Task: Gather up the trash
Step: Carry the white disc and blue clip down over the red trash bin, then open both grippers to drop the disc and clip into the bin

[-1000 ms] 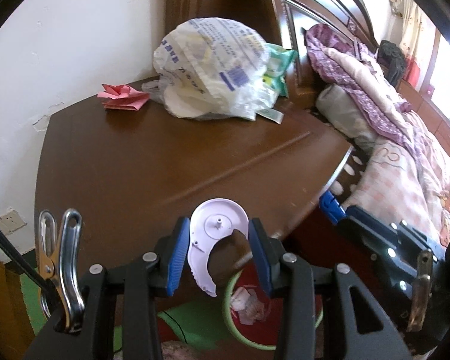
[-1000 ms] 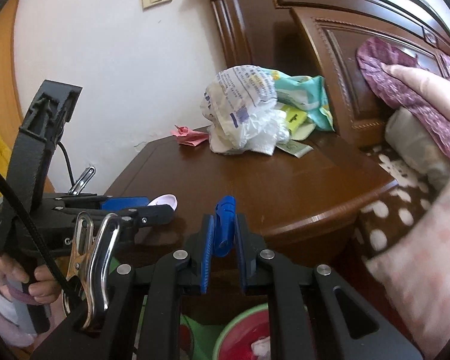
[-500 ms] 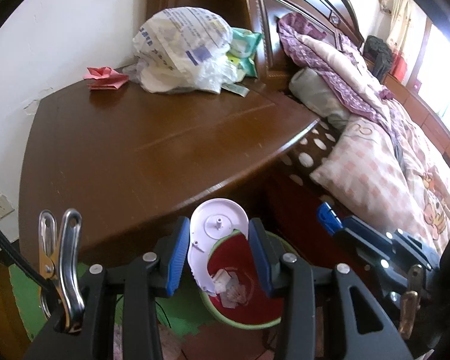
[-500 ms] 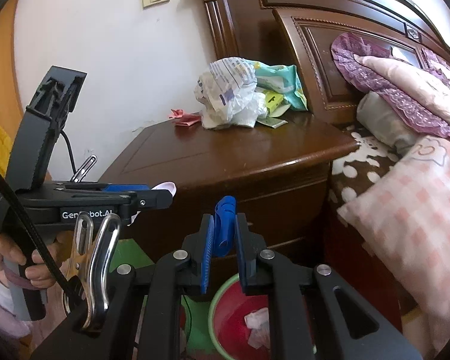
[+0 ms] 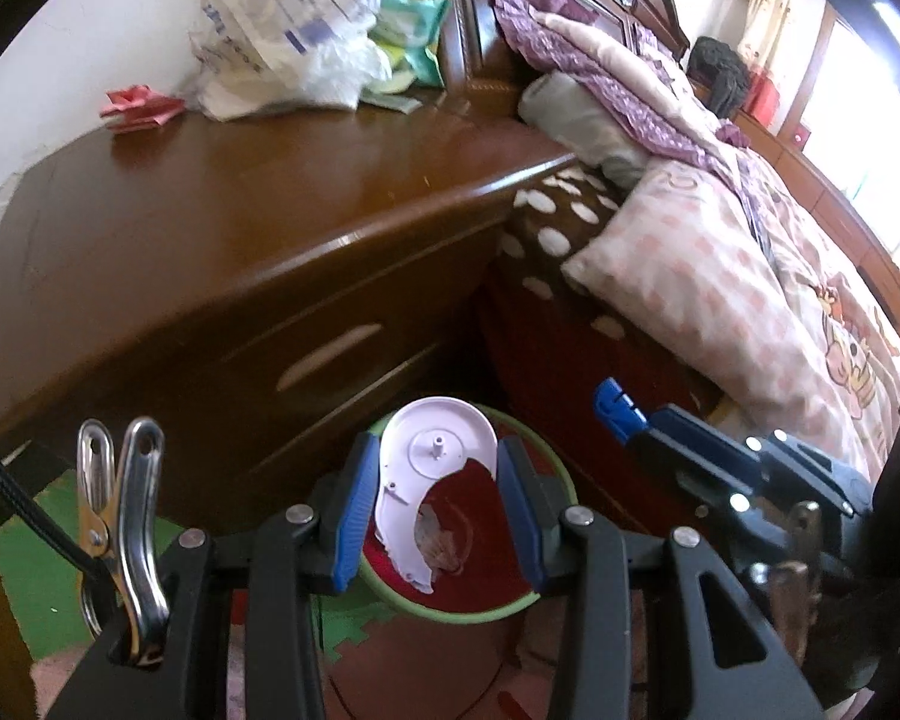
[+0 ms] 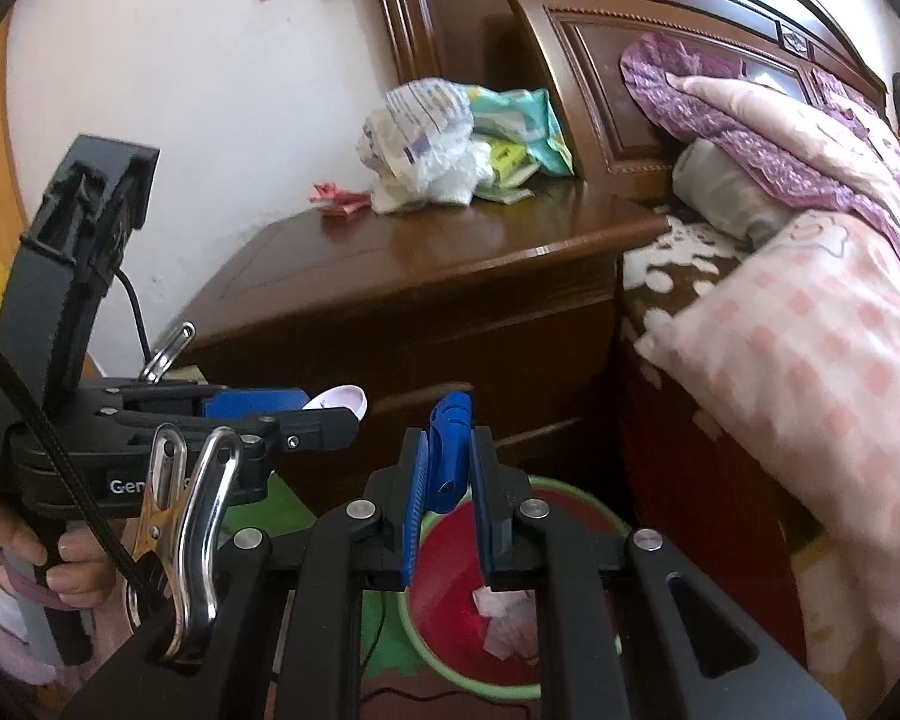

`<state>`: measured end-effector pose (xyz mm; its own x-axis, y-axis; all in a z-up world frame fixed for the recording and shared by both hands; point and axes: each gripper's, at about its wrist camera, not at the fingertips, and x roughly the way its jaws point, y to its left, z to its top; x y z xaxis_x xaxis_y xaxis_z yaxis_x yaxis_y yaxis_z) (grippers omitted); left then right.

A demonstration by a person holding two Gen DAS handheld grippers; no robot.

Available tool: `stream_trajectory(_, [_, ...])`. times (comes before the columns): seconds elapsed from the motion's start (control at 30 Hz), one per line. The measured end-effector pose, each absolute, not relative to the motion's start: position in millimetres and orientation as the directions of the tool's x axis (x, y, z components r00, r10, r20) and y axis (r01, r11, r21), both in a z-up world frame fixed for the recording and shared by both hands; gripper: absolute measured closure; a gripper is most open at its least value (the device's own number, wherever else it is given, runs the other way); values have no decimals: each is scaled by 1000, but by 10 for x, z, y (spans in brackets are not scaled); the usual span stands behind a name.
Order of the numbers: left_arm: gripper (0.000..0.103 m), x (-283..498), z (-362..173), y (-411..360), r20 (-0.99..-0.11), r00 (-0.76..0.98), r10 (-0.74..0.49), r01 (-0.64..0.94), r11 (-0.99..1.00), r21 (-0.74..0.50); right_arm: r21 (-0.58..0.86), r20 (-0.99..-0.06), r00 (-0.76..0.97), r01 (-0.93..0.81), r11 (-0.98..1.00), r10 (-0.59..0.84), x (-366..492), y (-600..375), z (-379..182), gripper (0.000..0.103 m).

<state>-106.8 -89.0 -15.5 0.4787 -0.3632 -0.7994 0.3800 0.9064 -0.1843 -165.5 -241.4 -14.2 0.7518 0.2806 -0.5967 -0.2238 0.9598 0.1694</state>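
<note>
Now both tools sit over the red bin (image 5: 480, 594) on the floor, near the worktop (image 5: 210, 228): left tool (image 5: 438, 504) clamps a white plastic piece (image 5: 435, 456), right tool (image 6: 447, 498) pinches a blue clip (image 6: 450, 444). Centre over the rim before releasing.

Home bedroom: bed (image 5: 720, 276), carved headboard (image 6: 600, 60), wooden nightstand (image 5: 222, 228).

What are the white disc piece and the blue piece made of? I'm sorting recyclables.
White disc piece: likely moulded plastic, smooth matte, with a peg and a jagged broken edge. Blue piece: likely hard plastic, glossy, with moulded slots. Both are held over the bin.
</note>
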Motion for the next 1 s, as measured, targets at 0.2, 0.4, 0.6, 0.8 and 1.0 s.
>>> stream_trajectory(0.2, [61, -1068, -348, -965, -812, 458, -361, 390, 903, -182, 166, -627, 735, -197, 966, 258, -1660, -2472, -296, 88])
stream_trajectory(0.4, [61, -1042, -591, -1045, -837, 432, -336, 391, 906, -161, 173, -652, 715, -181, 968, 251, -1632, -2504, -435, 88])
stream_trajectory(0.6, [61, -954, -858, -1120, -852, 421, -310, 389, 911, -139, 181, -691, 682, -158, 971, 239, -1561, -2519, -616, 88])
stream_trajectory(0.8, [61, -866, -1193, -1234, -869, 406, -282, 398, 911, -110, 201, -734, 644, -98, 975, 216, -1475, -2633, -861, 88])
stream_trajectory(1.0, [61, -847, -1430, -1329, -883, 377, -278, 407, 907, -112, 208, -769, 609, -49, 977, 195, -1414, -2756, -1041, 88])
